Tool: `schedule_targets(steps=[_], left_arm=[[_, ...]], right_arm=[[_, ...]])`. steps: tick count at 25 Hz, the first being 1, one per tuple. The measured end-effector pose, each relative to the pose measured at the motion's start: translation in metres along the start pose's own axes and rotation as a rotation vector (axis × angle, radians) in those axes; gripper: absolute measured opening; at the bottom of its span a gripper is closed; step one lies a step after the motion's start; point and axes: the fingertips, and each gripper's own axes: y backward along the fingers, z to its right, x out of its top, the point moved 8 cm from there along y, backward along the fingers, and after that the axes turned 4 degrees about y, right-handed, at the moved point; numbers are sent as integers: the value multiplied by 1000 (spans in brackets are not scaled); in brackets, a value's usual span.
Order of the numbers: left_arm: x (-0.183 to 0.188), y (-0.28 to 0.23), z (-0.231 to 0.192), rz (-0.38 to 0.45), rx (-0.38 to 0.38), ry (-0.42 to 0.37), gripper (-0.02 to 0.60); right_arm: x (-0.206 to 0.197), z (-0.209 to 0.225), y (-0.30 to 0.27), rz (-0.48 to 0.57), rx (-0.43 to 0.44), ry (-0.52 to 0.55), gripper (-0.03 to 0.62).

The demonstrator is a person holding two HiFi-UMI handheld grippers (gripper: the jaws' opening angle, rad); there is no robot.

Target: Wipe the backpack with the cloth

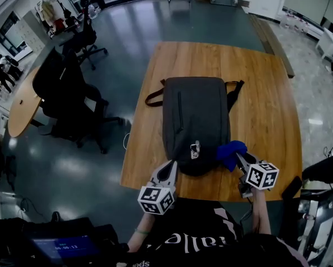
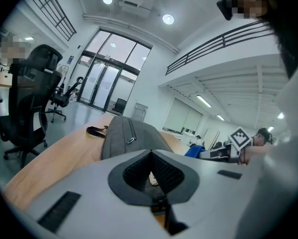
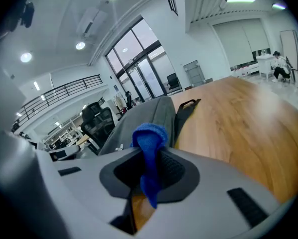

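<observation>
A dark grey backpack [image 1: 195, 121] lies flat along the wooden table [image 1: 261, 93], its bottom end toward me. My right gripper [image 1: 240, 158] is shut on a blue cloth [image 1: 231, 152], which rests at the backpack's near right corner. In the right gripper view the cloth [image 3: 149, 138] sticks up between the jaws, with the backpack [image 3: 144, 114] just beyond. My left gripper [image 1: 171, 167] sits at the near left corner, jaws together with nothing in them. The left gripper view looks along the backpack [image 2: 124, 136] to the cloth [image 2: 195, 151].
Black office chairs [image 1: 72, 102] stand on the floor to the table's left, near a round wooden table [image 1: 23, 102]. A brown strap [image 1: 154, 97] and a black strap [image 1: 236, 89] trail from the backpack's far end. The table's front edge is just below both grippers.
</observation>
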Motion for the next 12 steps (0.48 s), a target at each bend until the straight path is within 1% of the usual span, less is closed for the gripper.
schedule_targets(steps=[3, 6, 9, 12], left_arm=[[2, -2, 1, -1, 4, 0, -2], [2, -3, 0, 1, 13, 3, -2], [2, -1, -1, 6, 26, 7, -2], [0, 1, -5, 12, 40, 13, -2]], right_arm=[[5, 12, 8, 10, -28, -4, 55], [12, 10, 12, 22, -22, 2, 55], [25, -8, 11, 52, 36, 5, 55], [39, -38, 0, 74, 127, 25, 55]])
